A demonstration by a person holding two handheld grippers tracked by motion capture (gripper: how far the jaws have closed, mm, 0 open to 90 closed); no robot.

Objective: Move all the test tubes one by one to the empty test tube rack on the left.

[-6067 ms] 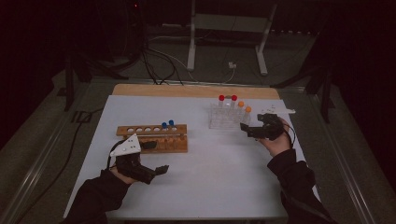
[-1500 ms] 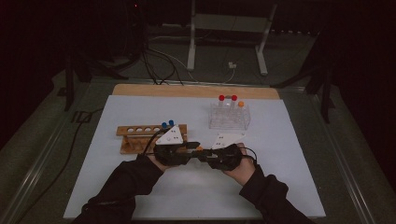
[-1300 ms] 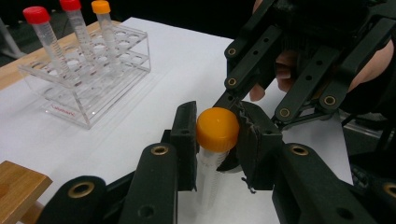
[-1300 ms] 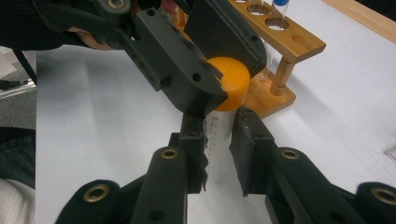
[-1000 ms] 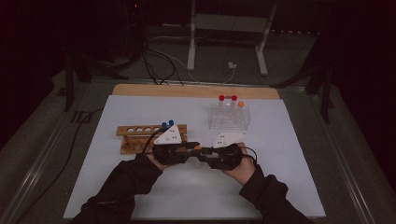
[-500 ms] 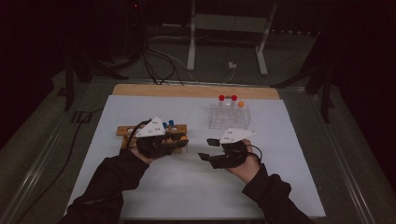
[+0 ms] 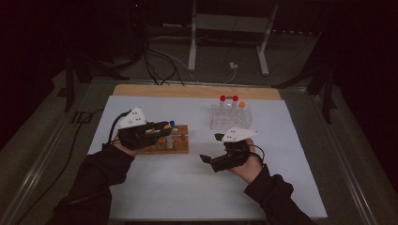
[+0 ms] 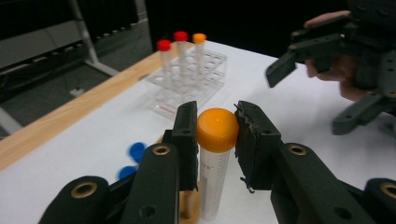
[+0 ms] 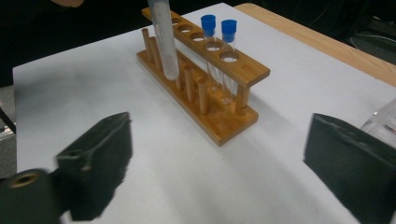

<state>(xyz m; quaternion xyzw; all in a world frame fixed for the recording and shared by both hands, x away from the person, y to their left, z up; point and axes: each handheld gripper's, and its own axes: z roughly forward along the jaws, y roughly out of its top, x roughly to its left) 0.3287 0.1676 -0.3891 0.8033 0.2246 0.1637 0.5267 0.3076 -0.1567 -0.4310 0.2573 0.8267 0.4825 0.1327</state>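
Observation:
My left gripper [image 7: 162, 127] is shut on a clear tube with an orange cap [image 8: 215, 154], held upright just under the cap. The tube [image 9: 163, 42] hangs over the wooden rack [image 7: 174, 144], near its empty holes. Two blue-capped tubes [image 9: 218, 28] stand at one end of that rack [image 9: 210, 93]. My right gripper [image 7: 211, 147] hovers to the right over the white mat. Its jaws have just been opening and now stand wide apart with nothing between them [image 9: 219, 158].
A clear plastic rack [image 7: 230, 117] at the back right holds two red-capped tubes and one orange-capped tube [image 8: 199, 39]. A wooden strip [image 7: 197, 91] borders the far edge of the white mat. Dark floor, cables and a stand lie beyond.
The two grippers were together at the front centre. My left gripper has since carried the tube left and back, over the wooden rack. My right gripper has let go and opened.

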